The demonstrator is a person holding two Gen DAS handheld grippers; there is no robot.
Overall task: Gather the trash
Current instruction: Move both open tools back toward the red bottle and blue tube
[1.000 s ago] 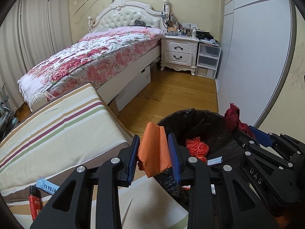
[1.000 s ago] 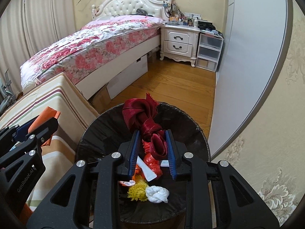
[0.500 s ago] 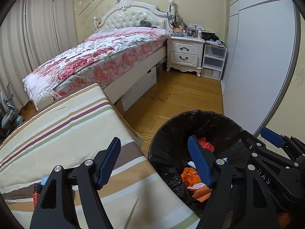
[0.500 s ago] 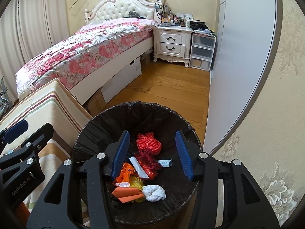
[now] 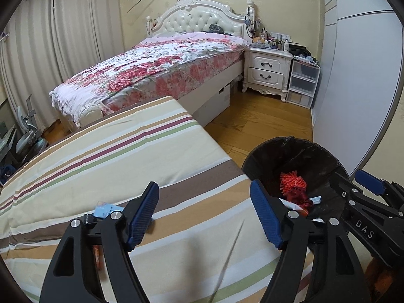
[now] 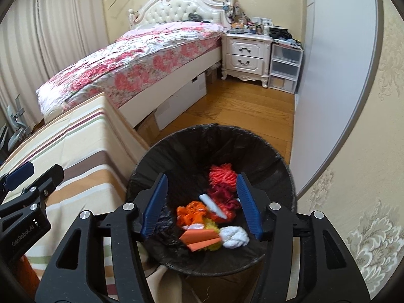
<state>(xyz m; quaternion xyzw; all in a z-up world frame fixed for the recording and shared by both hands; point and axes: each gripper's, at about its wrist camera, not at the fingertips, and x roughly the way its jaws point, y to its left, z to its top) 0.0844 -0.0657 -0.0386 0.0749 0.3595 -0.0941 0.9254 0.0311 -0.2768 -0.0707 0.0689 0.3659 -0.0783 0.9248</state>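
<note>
The trash bin (image 6: 267, 156), lined with a black bag, stands on the wood floor just beside our striped mattress (image 5: 106, 151); orange paper (image 6: 202, 238), red yarn (image 6: 222, 173) and a white wad (image 6: 234, 236) lie inside. Above the bin our right gripper (image 6: 202, 205) is opening, nothing between its pads. Beside the bin, over the mattress, our left gripper (image 5: 204, 217) gapes empty.

"DAS" on right hand-held gripper (image 5: 367, 186); "GenRobot.AI" on left hand-held gripper (image 6: 30, 174).

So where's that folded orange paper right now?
In the right wrist view, the folded orange paper lies inside the black-lined trash bin, near its front, just left of the white wad.
</note>
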